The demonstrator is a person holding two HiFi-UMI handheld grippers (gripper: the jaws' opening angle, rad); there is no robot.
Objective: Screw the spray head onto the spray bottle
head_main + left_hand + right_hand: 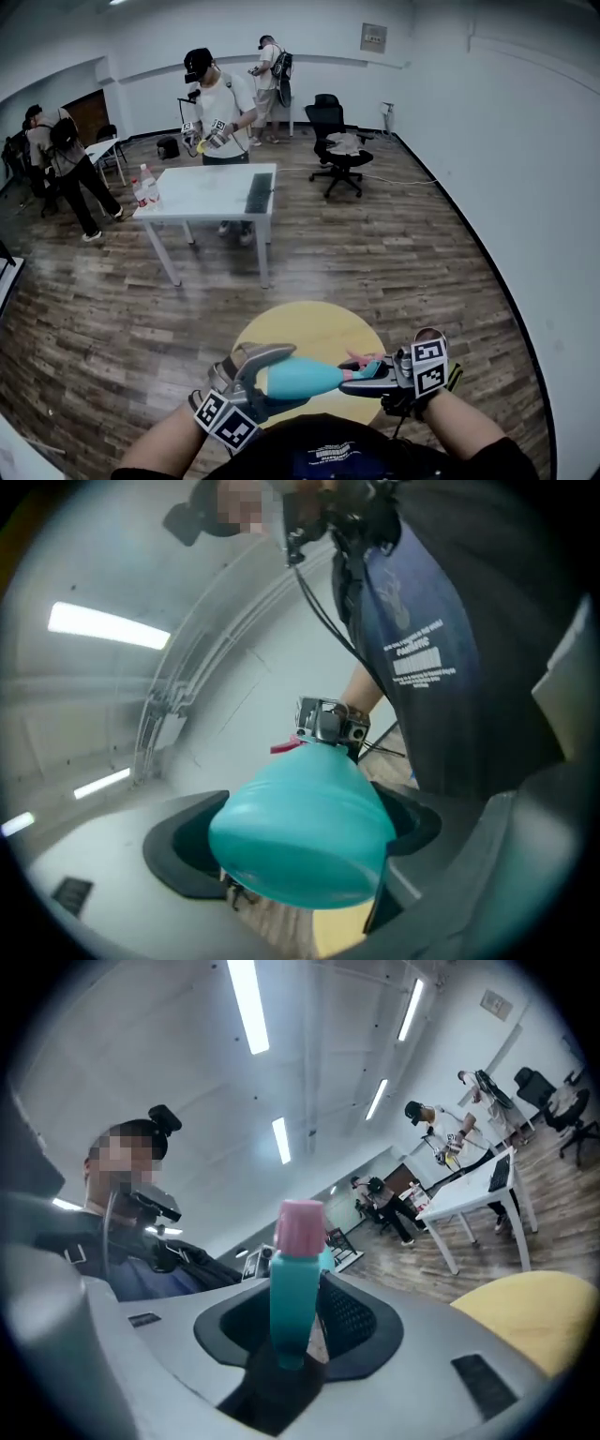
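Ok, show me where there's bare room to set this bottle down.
The yellow round table is bare from the spray bottle up to its far rim. The white table is free between the bottles at its left corner and the keyboard. Crowded where the left gripper and right gripper meet on that bottle.

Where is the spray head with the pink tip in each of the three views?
Head view: spray head low, right of centre, at the teal spray bottle's neck.
Left gripper view: centre, only its pink part shows behind the bottle.
Right gripper view: centre, between the jaws.
Shared landmark: the yellow round surface, in all three.
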